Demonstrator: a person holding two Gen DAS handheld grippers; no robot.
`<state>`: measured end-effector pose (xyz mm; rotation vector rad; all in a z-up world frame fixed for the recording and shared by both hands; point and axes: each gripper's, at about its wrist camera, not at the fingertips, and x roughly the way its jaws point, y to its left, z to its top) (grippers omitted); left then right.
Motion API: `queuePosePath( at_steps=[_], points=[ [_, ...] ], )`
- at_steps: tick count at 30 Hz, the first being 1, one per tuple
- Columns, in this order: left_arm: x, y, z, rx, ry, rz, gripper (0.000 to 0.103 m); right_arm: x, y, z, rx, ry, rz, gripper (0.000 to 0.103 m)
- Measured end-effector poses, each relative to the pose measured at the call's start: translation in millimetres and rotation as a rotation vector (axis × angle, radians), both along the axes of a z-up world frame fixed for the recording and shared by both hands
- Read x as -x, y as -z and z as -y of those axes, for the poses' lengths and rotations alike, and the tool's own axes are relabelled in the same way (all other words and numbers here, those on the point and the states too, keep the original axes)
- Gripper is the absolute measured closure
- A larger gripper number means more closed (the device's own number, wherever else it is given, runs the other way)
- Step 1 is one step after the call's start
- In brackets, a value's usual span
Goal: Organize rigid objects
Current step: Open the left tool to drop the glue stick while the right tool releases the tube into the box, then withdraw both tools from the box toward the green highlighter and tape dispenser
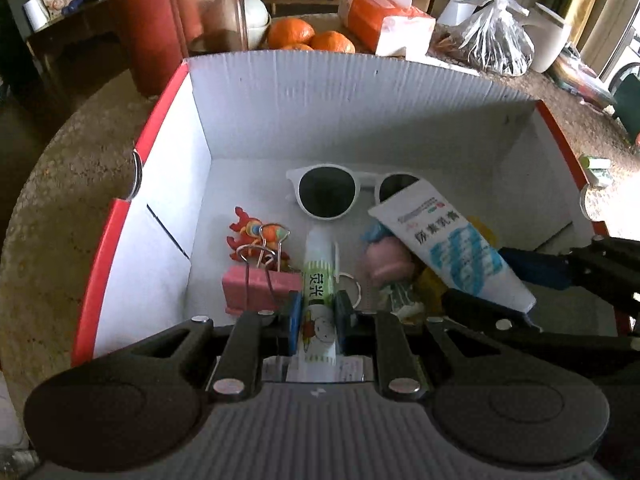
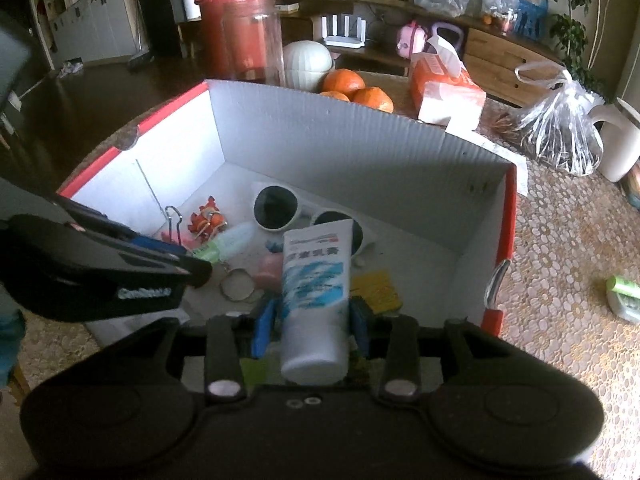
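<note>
dim, soft indoor daylight comes from the right, brightest on the white box wall (image 1: 340, 96) while the far room sinks into shadow, and both fisheye views bow straight edges near their rims, with slight blur on the pink toy (image 1: 386, 262).

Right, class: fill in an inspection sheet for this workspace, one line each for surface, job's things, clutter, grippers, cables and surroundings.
Surface: pebble-patterned tabletop carrying a white cardboard box with red outer sides.
Job's things: white sunglasses, pink binder clip, red toy figure, key ring and a yellow item lie in the box.
Clutter: oranges, tissue pack, plastic bag, red flask, clear jar; a small green bottle lies outside the box.
Grippers: left gripper shut on a green glue stick; right gripper shut on a white cream tube; both over the box.
Cables: nothing seen.
Surroundings: shelving, wooden drawers, houseplants.
</note>
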<state>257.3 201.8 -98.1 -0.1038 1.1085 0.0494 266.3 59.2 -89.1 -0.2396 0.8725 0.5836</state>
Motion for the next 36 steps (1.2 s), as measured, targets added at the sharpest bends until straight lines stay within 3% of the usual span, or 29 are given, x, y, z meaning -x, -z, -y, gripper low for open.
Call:
queuePosePath(
  at_steps=[7,11,25,36],
  points=[
    [5,-5,1,0.032,-0.004,0.001,0.085,9,-10,8,-0.033,-0.014,0.004,0.056],
    [10,-13,6,0.014,0.007,0.021,0.085,14,-17,15,-0.053,-0.014,0.011,0.050],
    [35,-56,32,-0.018,0.044,0.118,0.085,36,-47,42,-0.117,-0.014,0.050,0.043],
    [58,-87,56,-0.019,0.069,0.193,0.085,60,-75,73,-0.190,-0.027,0.102,0.031]
  ],
)
